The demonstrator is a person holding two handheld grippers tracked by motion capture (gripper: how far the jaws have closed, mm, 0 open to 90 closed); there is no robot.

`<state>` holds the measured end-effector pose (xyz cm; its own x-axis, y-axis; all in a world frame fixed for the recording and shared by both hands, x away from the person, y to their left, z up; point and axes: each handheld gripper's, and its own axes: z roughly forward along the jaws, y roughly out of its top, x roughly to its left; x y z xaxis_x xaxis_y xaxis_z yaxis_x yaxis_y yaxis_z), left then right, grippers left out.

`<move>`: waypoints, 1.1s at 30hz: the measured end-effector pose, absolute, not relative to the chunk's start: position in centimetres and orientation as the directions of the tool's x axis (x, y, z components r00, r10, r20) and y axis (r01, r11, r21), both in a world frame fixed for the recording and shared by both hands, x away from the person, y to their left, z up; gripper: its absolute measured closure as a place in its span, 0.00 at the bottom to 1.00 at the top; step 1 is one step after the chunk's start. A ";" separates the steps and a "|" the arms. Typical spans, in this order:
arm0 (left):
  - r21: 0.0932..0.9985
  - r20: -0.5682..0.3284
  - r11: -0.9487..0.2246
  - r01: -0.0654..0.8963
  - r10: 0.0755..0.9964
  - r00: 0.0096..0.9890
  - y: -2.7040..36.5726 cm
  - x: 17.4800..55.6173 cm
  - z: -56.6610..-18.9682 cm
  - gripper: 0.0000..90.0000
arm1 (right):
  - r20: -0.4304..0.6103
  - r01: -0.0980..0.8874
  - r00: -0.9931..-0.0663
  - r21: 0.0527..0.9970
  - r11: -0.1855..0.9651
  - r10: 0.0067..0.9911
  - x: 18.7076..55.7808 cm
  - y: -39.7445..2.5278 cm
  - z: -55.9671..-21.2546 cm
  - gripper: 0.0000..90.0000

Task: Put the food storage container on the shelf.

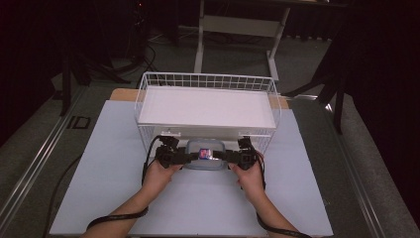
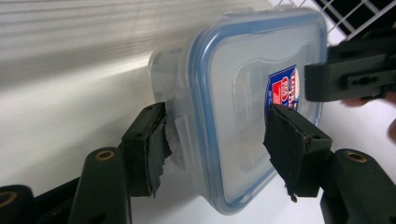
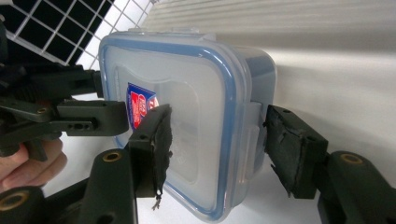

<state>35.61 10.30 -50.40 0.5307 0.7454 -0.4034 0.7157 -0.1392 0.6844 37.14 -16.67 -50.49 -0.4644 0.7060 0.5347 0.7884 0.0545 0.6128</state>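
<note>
A clear plastic box (image 1: 205, 154) with a blue-rimmed lid lies on the white worktop (image 1: 114, 163), just in front of a white wire rack (image 1: 205, 106) that carries a flat white shelf board. The box bears a small red and blue label (image 2: 283, 88) on its lid.

The left gripper (image 1: 174, 156) approaches from the box's left end, held in the person's left hand (image 1: 159, 174). In the left gripper view its jaws stand one above the lid and one below the base, and both pads (image 2: 154, 147) press against the box; it is clamped on the box (image 2: 243, 107).

The right gripper (image 1: 236, 156) comes in from the opposite end, held in the right hand (image 1: 250, 177). In the right gripper view one pad (image 3: 156, 144) lies on the lid (image 3: 187, 121) beside the label. The other pad sits at the base side by the lid's side latch, and whether it actually touches cannot be told. This gripper is closed on the box as far as the lid side shows.

The box sits level between the two grippers, their tips nearly meeting over the label. Dark cables trail from both grippers along the forearms.
</note>
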 end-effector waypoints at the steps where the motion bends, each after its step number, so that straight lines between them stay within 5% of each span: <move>1: 0.684 -0.403 -0.139 0.716 0.745 0.531 10.3 35.6 -50.4 0.46 | 0.535 0.788 -0.464 0.613 0.054 0.706 37.1 -16.7 -50.5 0.47; 24: 0.736 -0.402 -0.099 0.669 0.732 0.551 10.2 36.0 -51.1 0.39 | 0.450 0.720 -0.501 0.690 0.068 0.740 37.3 -16.2 -50.2 0.43; 25: 0.769 -0.322 -0.163 0.619 0.738 0.594 10.6 36.5 -51.2 0.38 | 0.446 0.723 -0.495 0.688 0.068 0.746 37.3 -16.2 -50.1 0.43; 26: 0.742 -0.388 -0.105 0.662 0.738 0.552 10.2 36.2 -51.1 0.37 | 0.439 0.725 -0.491 0.685 0.074 0.753 37.3 -16.1 -49.9 0.43; 33: 0.755 -0.355 -0.089 0.649 0.777 0.519 10.2 36.6 -51.0 0.35 | 0.385 0.701 -0.500 0.706 0.101 0.776 37.6 -15.6 -49.8 0.40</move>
<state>36.57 10.18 -50.95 0.5194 0.7775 -0.3546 0.6492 -0.0891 0.7554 37.60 -15.63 -49.80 -0.4996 0.7760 0.3850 0.7008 0.1008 0.7062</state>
